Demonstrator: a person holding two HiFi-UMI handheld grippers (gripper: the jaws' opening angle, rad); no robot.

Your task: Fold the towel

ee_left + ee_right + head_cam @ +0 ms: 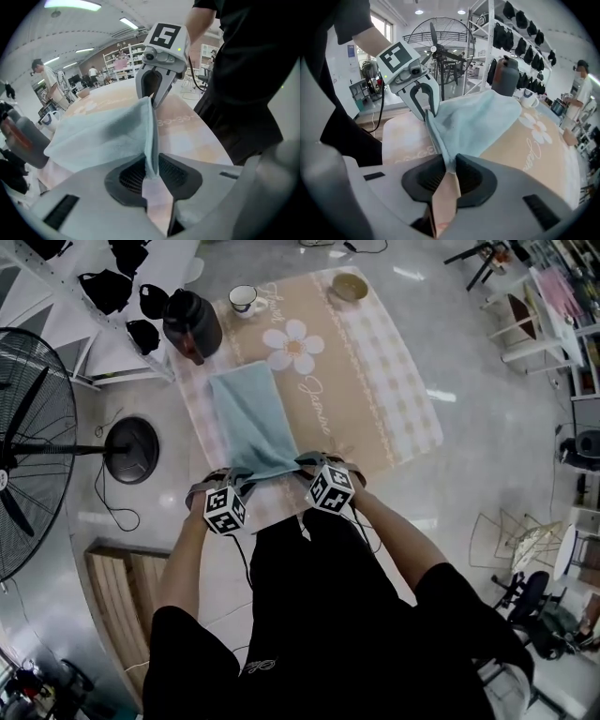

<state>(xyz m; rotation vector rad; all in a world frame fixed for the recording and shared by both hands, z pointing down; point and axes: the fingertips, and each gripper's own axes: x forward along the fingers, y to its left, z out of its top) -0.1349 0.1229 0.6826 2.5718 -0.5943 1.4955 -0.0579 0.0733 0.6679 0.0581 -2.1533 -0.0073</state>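
Towel [248, 418]: light blue, lying lengthwise on the tabletop [394, 399], which is covered by a beige checked cloth with a daisy print [293, 345]. The far end lies flat near the daisy. The near end is drawn up off the cloth at both corners, by the tabletop edge closest to the person.

Left tool [151, 173]: jaws closed on the near left corner of the towel, a thin fold of fabric pinched between the dark ribbed pads [129, 176]. From there the towel rises as a taut ridge toward the other tool.

Right tool [449, 171]: jaws closed on the near right corner, the fabric narrowing to a pleat between the pads. Each gripper view shows the opposite tool clamped on its own corner.

Both tools point steeply down, side by side and near each other, marker cubes facing the head camera.

Beyond the towel on the tabletop:
- dark jug [192, 324] at the far left corner, possibly insulated, detail too soft to confirm
- white cup [246, 299] just beside it
- small bowl [350, 286] at the far edge

Standing fan [28, 446] is on the floor to the left.
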